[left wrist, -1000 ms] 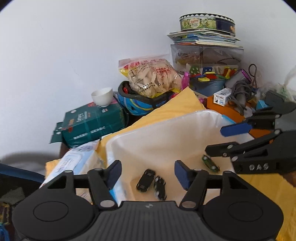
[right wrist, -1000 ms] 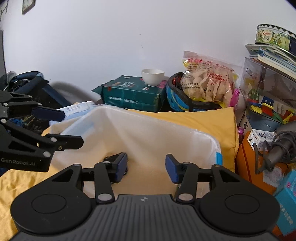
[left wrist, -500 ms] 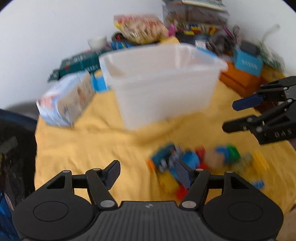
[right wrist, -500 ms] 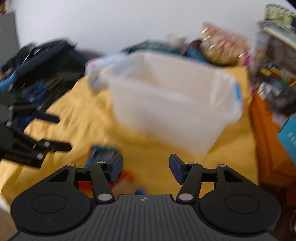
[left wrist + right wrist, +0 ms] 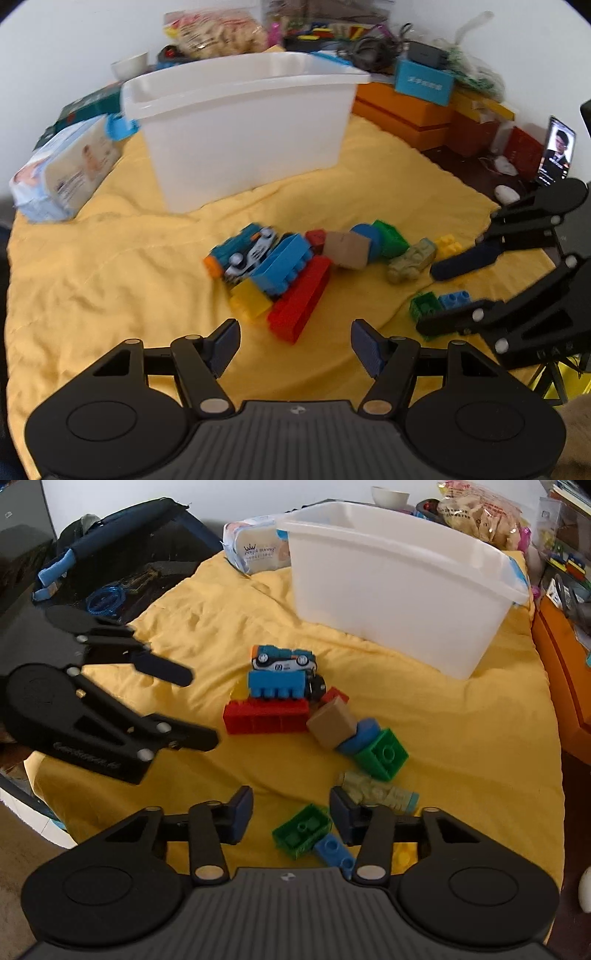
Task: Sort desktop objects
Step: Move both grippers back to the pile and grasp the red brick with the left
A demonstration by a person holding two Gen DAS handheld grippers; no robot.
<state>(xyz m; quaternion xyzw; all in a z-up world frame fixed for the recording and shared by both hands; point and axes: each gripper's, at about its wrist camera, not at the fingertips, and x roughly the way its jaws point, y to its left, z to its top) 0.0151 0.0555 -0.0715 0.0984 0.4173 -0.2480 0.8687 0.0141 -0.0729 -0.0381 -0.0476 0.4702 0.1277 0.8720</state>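
Observation:
A pile of toys lies on the yellow cloth (image 5: 110,280): a long red brick (image 5: 301,297) (image 5: 266,714), a blue brick (image 5: 282,260) (image 5: 277,683), a blue-and-white toy car (image 5: 247,249) (image 5: 282,657), a tan block (image 5: 347,249) (image 5: 332,722), a green brick (image 5: 380,753) and an olive toy car (image 5: 410,260). A white bin (image 5: 240,122) (image 5: 399,590) stands behind them. My left gripper (image 5: 295,345) is open and empty, just short of the red brick. My right gripper (image 5: 291,812) is open and empty over a small green brick (image 5: 303,829).
A wipes pack (image 5: 62,173) lies left of the bin. Orange boxes (image 5: 402,107), a blue box (image 5: 423,81) and a phone (image 5: 557,151) crowd the right. Snack bags and clutter sit at the back wall. A dark bag (image 5: 110,565) lies off the cloth's left edge.
Both grippers have pulled back from above the bin and tilted down to the toy pile on the cloth. Both stayed open and empty.

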